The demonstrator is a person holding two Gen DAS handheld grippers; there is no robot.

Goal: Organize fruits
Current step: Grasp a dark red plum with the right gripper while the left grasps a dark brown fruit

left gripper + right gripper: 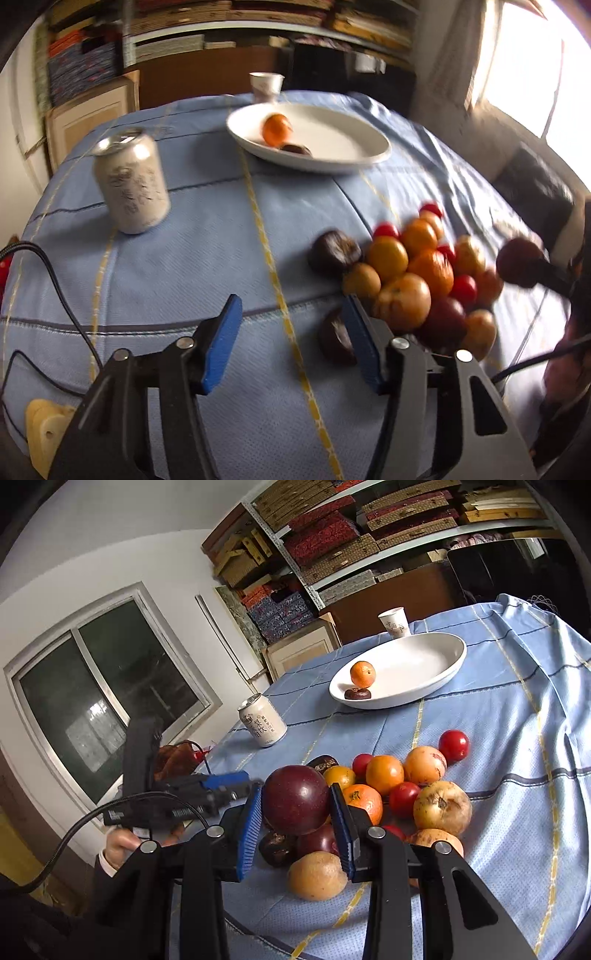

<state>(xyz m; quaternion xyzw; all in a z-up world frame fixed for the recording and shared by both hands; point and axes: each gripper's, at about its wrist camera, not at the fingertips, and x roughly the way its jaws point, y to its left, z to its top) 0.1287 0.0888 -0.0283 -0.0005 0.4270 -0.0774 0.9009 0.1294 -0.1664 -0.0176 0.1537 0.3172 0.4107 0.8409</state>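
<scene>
Your right gripper point(295, 825) has its jaws clamped on a dark red plum point(296, 798) above the fruit pile point(402, 794); your left gripper point(291, 343) hangs with jaws apart, empty. Only an orange point(362, 673) and one dark fruit point(357, 693) lie in the white plate point(436, 672), so most sorting remains. The left view is motion-blurred, and the pile's underside is hidden.

Bare blue cloth is lying open across the bench point(207, 266) between the can point(130, 181) and the fruit pile point(417, 273): a lane is running up to the plate point(354, 155). Can is blocking the left side. Pile is crowding the right. Two dark fruits point(334, 252) are sitting at the lane's edge. Cup point(265, 86) is standing just behind the plate.
</scene>
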